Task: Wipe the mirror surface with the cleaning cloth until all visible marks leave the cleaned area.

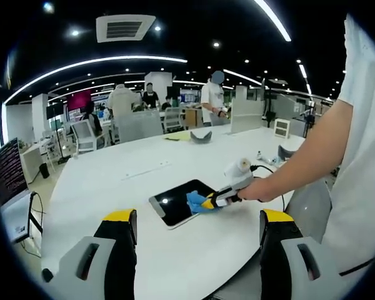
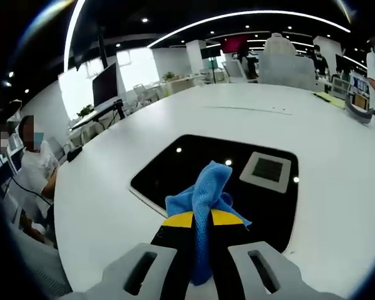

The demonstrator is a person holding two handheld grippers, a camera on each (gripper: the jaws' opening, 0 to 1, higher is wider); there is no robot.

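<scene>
In the right gripper view, the right gripper (image 2: pixel 202 220) has its yellow-tipped jaws closed on a bunched blue cleaning cloth (image 2: pixel 204 194), which spills forward onto the near edge of the mirror (image 2: pixel 194 165). The left gripper (image 1: pixel 199 228) hovers over the white table (image 1: pixel 112 178) with its jaws wide apart, holding nothing. The cloth looks soft, light and floppy, so a pinch at its bunched middle seems the surest hold; the mirror looks thin, rigid, slick and breakable, best pressed lightly. The mirror is a dark rounded rectangle lying flat on the table, reflecting ceiling lights. In the left gripper view its long axis runs away from the person's hand (image 1: pixel 257 189), toward the table's middle.
</scene>
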